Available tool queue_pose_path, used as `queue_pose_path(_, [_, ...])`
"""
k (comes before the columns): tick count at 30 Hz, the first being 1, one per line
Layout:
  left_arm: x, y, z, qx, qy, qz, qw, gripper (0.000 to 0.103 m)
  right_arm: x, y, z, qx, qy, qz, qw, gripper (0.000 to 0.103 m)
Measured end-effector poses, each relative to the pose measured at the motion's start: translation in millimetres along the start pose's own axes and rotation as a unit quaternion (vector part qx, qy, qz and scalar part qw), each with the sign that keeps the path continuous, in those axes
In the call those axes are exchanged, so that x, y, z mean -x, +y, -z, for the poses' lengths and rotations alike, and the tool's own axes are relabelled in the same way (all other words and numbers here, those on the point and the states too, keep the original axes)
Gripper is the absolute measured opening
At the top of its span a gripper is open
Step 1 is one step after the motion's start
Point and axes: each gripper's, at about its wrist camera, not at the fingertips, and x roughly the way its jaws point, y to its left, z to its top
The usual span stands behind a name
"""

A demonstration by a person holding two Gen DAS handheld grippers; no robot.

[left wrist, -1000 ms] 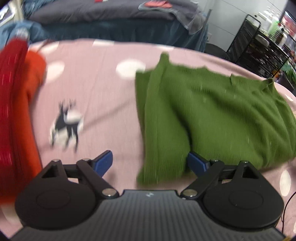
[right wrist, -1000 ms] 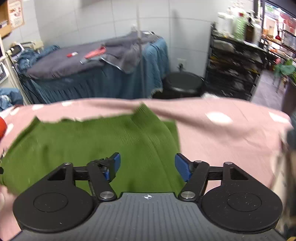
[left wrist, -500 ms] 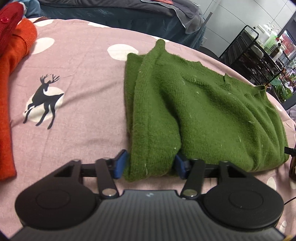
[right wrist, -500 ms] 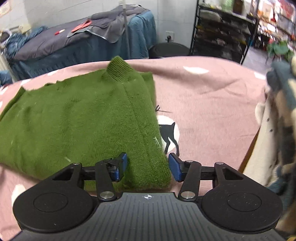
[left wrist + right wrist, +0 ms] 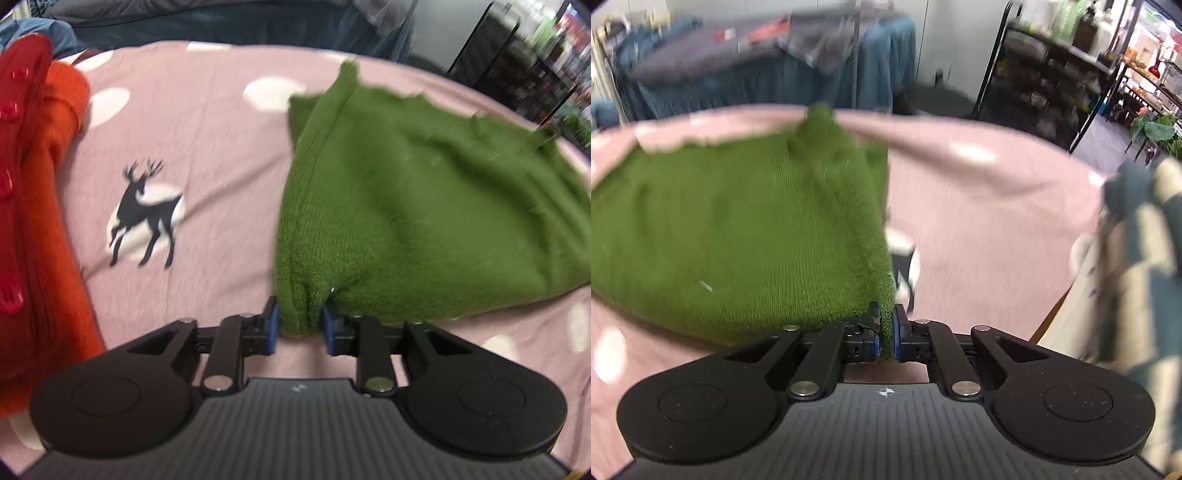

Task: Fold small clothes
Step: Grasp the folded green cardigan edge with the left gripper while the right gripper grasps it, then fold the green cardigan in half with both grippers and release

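Observation:
A green knitted sweater (image 5: 424, 206) lies partly folded on a pink cloth with white dots and deer prints (image 5: 192, 147). My left gripper (image 5: 299, 326) is shut on the sweater's near left corner, a thick bunch of knit between its blue pads. In the right wrist view the same sweater (image 5: 738, 229) fills the left half. My right gripper (image 5: 885, 334) is shut on its near right corner, the pads almost touching. Both near corners look lifted off the cloth.
A red and orange garment (image 5: 33, 206) lies along the left edge. A dark blue and cream garment (image 5: 1137, 266) hangs at the right. A blue-draped table (image 5: 768, 74) and black wire shelving (image 5: 1071, 74) stand beyond the pink surface.
Both grippers have closed from open onto the sweater's near corners. The views have risen and blurred, and the near edge of the sweater has come up with them.

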Motion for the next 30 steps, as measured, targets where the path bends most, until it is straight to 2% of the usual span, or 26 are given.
queue_pose_path(1, [-4.2,1.1,3.1,0.007,0.000,-0.006,1.0000,0.039,-5.7,4.0,3.6,0.003,0.003,0.007,1.000,0.010])
queue_pose_path(3, [-8.3,5.1,4.7,0.035,0.004,-0.033,0.9988,0.072,-17.1,4.7,7.4,-0.020,0.021,0.008,1.000,0.014])
queue_pose_path(4, [-8.8,8.0,3.9,0.047,0.008,-0.043,0.9979,0.080,-18.8,2.5,8.2,-0.035,0.023,0.011,0.999,0.019])
queue_pose_path(5, [-8.1,11.0,2.8,0.058,0.016,-0.053,0.9968,0.089,-19.2,0.2,6.8,-0.046,0.021,0.013,0.999,0.036])
queue_pose_path(6, [-6.3,15.4,1.8,0.071,0.020,-0.052,0.9959,0.090,-18.5,-1.2,5.9,-0.049,0.020,0.018,0.998,0.059])
queue_pose_path(8, [6.8,18.3,0.7,0.090,0.009,-0.036,0.9952,0.089,-12.2,-4.1,4.8,-0.045,0.011,0.031,0.998,0.082])
queue_pose_path(11, [33.8,-1.8,-0.4,0.049,-0.033,-0.050,0.9970,0.090,10.2,-9.3,2.5,-0.049,-0.030,0.039,0.998,0.082])
queue_pose_path(14, [52.5,-37.9,-1.5,-0.006,-0.069,-0.041,0.9967,0.090,27.5,-7.3,-1.3,-0.042,-0.069,0.016,0.997,0.085])
queue_pose_path(15, [56.4,-52.2,-1.7,-0.018,-0.081,-0.028,0.9962,0.090,29.1,-4.7,-2.8,-0.038,-0.070,0.006,0.997,0.092])
queue_pose_path(18, [53.1,-102.3,-2.7,-0.070,-0.092,0.030,0.9929,0.090,24.6,-1.9,-6.9,-0.055,-0.068,-0.010,0.996,0.099])
queue_pose_path(20, [40.7,-143.6,-1.2,-0.137,-0.078,0.056,0.9860,0.090,18.6,-0.2,-10.0,-0.062,-0.068,-0.012,0.996,0.099])
queue_pose_path(22, [28.1,-184.8,2.3,-0.207,-0.056,0.074,0.9740,0.090,14.3,2.9,-11.2,-0.065,-0.067,-0.017,0.995,0.100])
queue_pose_path(24, [21.8,-216.2,3.7,-0.248,-0.050,0.103,0.9620,0.090,9.1,1.7,-16.4,-0.067,-0.064,-0.032,0.995,0.103])
queue_pose_path(27, [23.6,-246.1,-4.2,-0.259,-0.069,0.139,0.9534,0.090,2.4,-1.7,-25.2,-0.072,-0.060,-0.049,0.994,0.103])
queue_pose_path(30, [22.0,-260.4,-21.6,-0.251,-0.093,0.133,0.9542,0.090,-8.1,-9.5,-33.8,-0.096,-0.056,-0.062,0.992,0.103])
